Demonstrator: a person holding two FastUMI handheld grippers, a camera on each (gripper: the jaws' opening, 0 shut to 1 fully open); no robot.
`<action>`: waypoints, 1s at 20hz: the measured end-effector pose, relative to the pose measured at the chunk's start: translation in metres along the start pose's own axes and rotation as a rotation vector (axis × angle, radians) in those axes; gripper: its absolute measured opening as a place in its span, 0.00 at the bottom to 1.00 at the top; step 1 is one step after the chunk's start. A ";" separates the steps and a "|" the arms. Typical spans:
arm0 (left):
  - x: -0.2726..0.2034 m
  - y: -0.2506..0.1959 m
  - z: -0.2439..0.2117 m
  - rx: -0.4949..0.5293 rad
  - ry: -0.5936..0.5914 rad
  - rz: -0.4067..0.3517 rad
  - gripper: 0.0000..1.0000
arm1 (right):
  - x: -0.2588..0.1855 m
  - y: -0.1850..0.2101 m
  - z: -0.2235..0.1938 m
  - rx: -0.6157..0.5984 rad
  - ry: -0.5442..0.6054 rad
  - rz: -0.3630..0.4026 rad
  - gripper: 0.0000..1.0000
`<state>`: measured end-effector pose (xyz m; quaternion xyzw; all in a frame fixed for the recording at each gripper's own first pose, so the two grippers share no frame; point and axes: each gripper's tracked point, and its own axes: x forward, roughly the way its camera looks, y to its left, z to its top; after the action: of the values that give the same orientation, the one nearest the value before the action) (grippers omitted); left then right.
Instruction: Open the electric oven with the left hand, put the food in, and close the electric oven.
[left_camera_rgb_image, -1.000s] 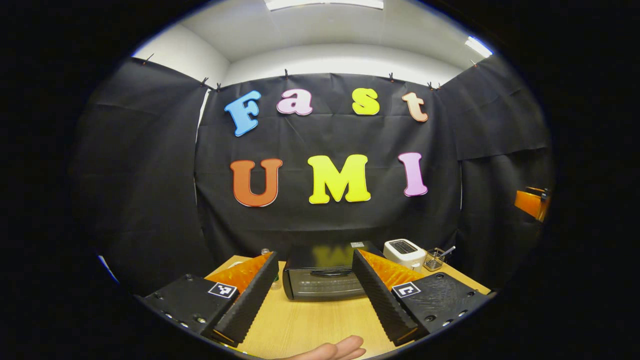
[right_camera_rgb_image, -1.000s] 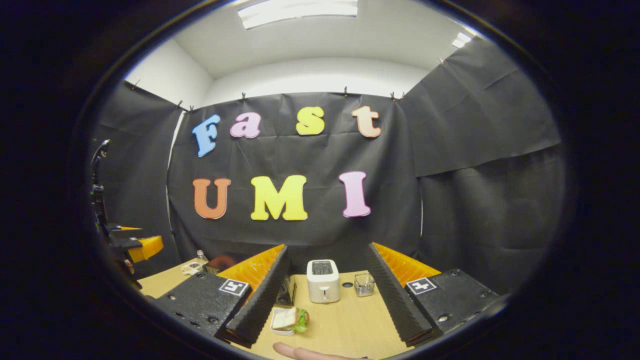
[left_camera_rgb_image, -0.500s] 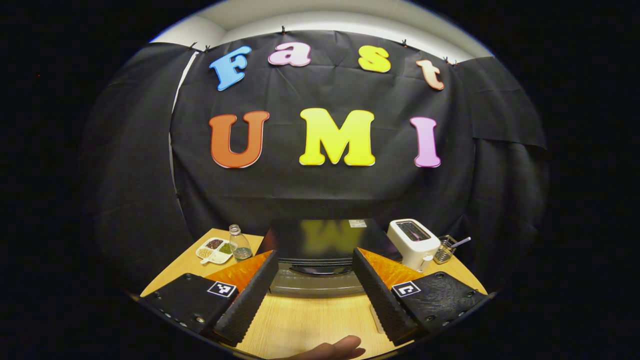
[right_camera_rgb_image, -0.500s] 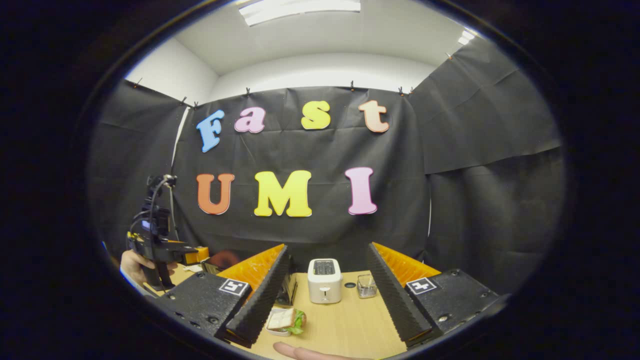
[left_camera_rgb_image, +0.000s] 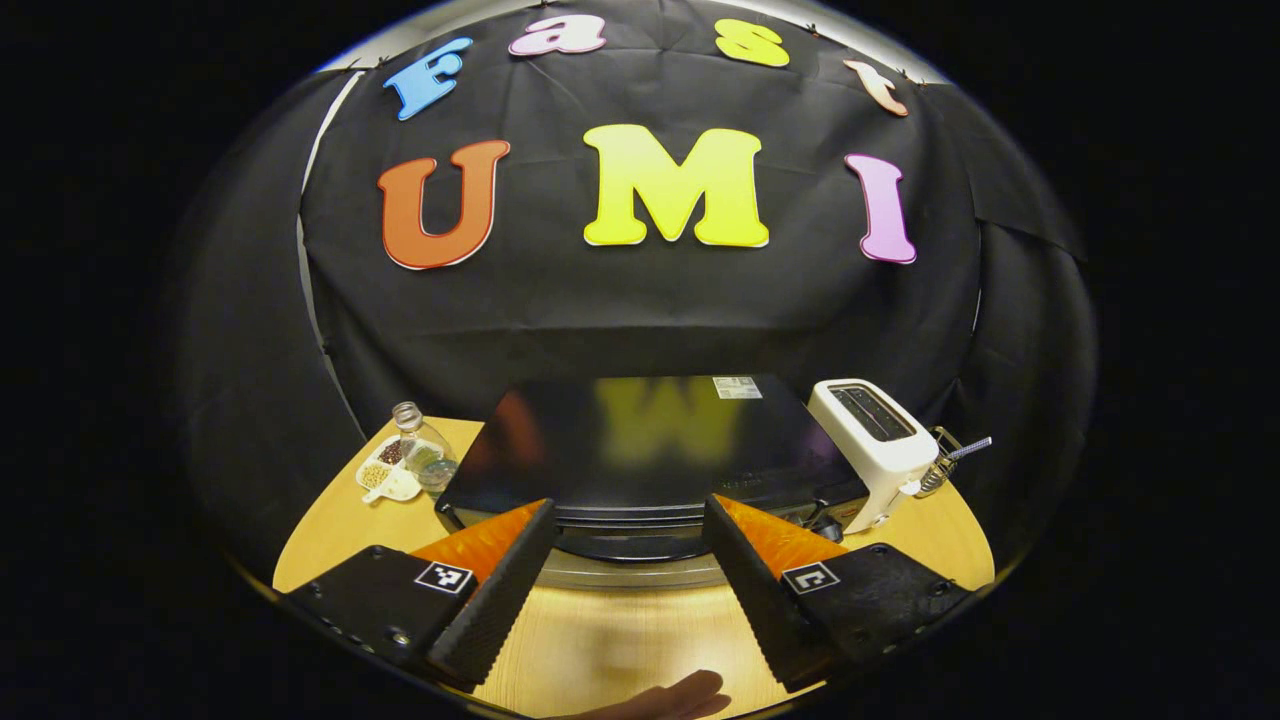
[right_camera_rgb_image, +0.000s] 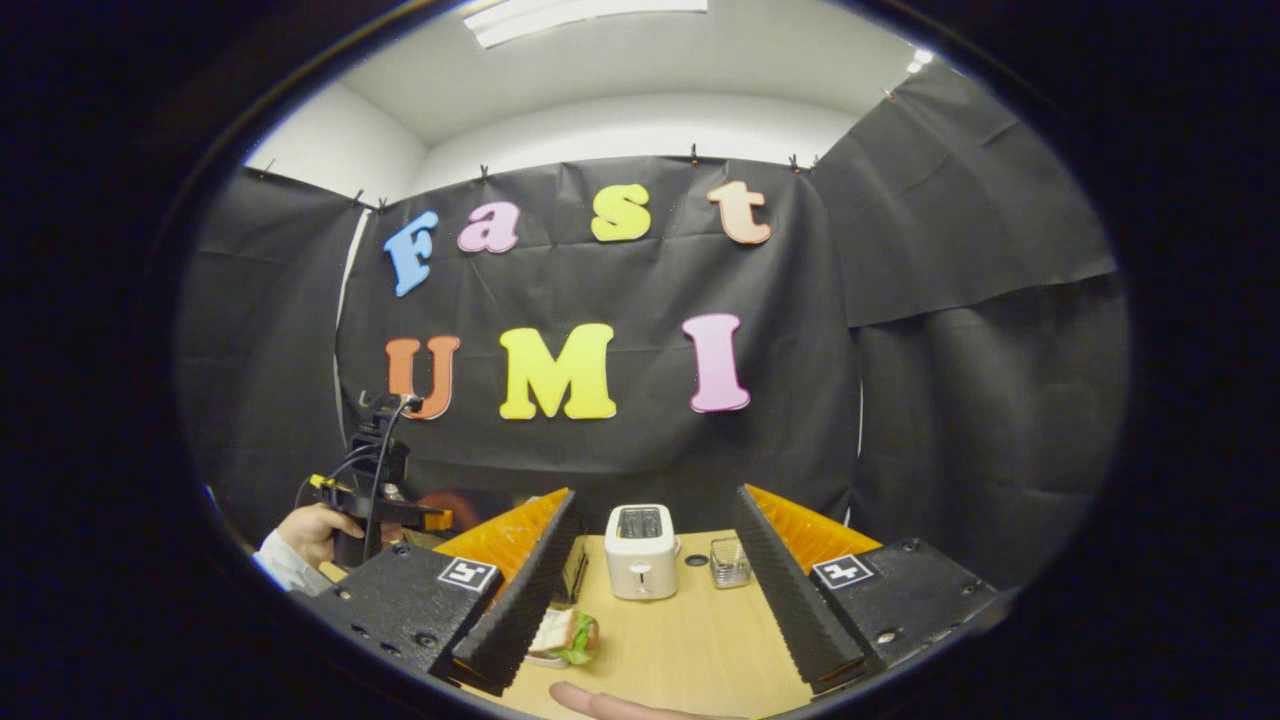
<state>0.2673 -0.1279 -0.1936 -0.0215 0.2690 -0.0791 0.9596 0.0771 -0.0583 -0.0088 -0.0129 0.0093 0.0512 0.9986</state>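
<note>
**Left hand-held gripper poised at the oven handle, door closed**

Left hand-held gripper (left_camera_rgb_image: 625, 525) spread wide, nothing between its fingers, hanging above and just in front of the electric oven (left_camera_rgb_image: 640, 445) and aimed down at it. Black glossy oven top seen from above, with the dark curved door handle (left_camera_rgb_image: 630, 546) lying in the gap between the two fingertips, touched by neither. Door shut. White toaster (left_camera_rgb_image: 872, 440) right beside the oven on its right, wire basket (left_camera_rgb_image: 940, 470) with a spoon just beyond the toaster. Glass bottle (left_camera_rgb_image: 420, 455) and divided dish of seeds (left_camera_rgb_image: 385, 478) to the oven's left, all resting on the wooden tabletop (left_camera_rgb_image: 620, 650).

Right hand-held gripper (right_camera_rgb_image: 655, 540) also wide open and empty, held above the tabletop and well apart from the oven. Sandwich (right_camera_rgb_image: 565, 635) on a small white plate, near the oven's right front corner, partly hidden behind the right gripper's left finger. From the right gripper view, a hand (right_camera_rgb_image: 310, 530) holding the left hand-held gripper at far left, over the oven's side.
</note>
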 end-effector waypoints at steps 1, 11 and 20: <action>0.006 -0.006 -0.008 -0.015 0.029 -0.016 0.95 | 0.001 -0.002 -0.001 -0.002 0.004 -0.002 0.99; 0.033 -0.005 -0.020 0.032 0.065 0.014 0.96 | 0.005 -0.012 -0.015 0.008 0.027 -0.008 0.99; 0.003 -0.007 -0.041 0.017 0.087 0.010 0.97 | 0.009 -0.014 -0.028 0.015 0.056 -0.008 0.99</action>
<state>0.2480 -0.1351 -0.2296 -0.0084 0.3100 -0.0773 0.9476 0.0873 -0.0725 -0.0370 -0.0071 0.0374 0.0467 0.9982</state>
